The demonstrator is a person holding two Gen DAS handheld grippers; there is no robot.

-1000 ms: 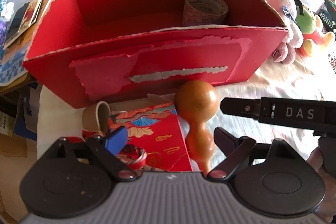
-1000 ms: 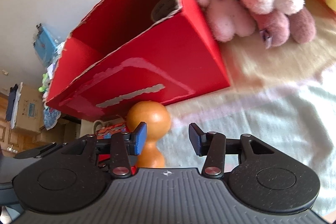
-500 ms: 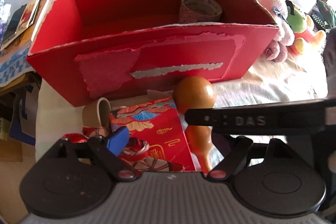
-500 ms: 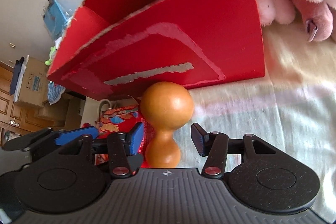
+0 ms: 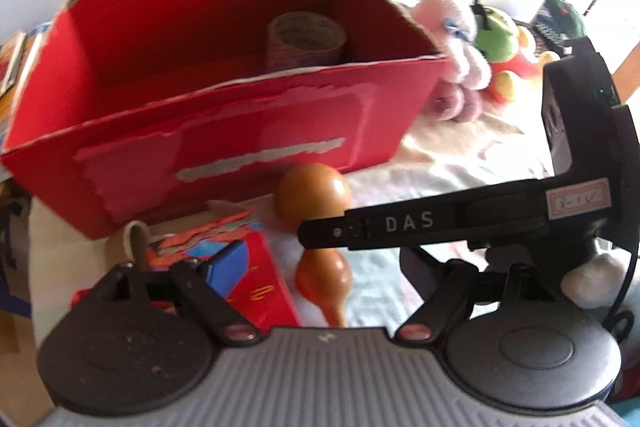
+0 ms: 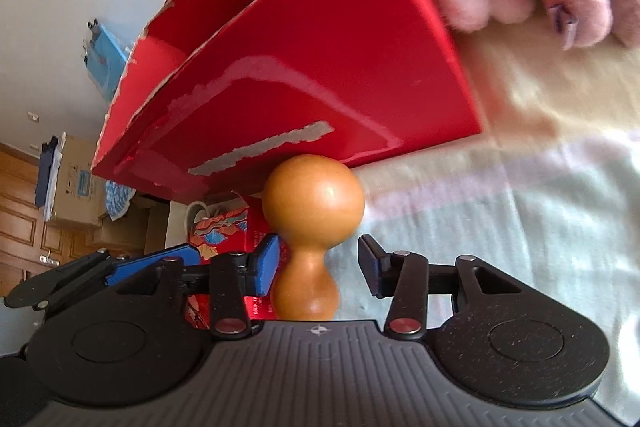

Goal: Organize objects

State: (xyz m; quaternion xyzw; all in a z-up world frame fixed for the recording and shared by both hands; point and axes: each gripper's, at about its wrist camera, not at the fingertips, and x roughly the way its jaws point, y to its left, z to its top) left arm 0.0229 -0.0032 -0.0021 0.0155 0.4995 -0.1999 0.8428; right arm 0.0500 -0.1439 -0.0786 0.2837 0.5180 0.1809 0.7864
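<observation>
The right gripper point(image 6: 318, 263) is spread around the waist of the gourd point(image 6: 313, 211), which lies on the cloth point(image 6: 500, 227) just before the red box point(image 6: 320, 67); its pads are not yet touching. The left gripper point(image 5: 320, 267) hangs spread, holding nothing. The step looks like the grasp: next, pinch the waist, then lift over the box wall.

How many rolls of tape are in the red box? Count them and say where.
1. A single tape roll stands in the far right part of the red cardboard box, near its back wall. The front wall hides the floor, so more could lie unseen.
</observation>
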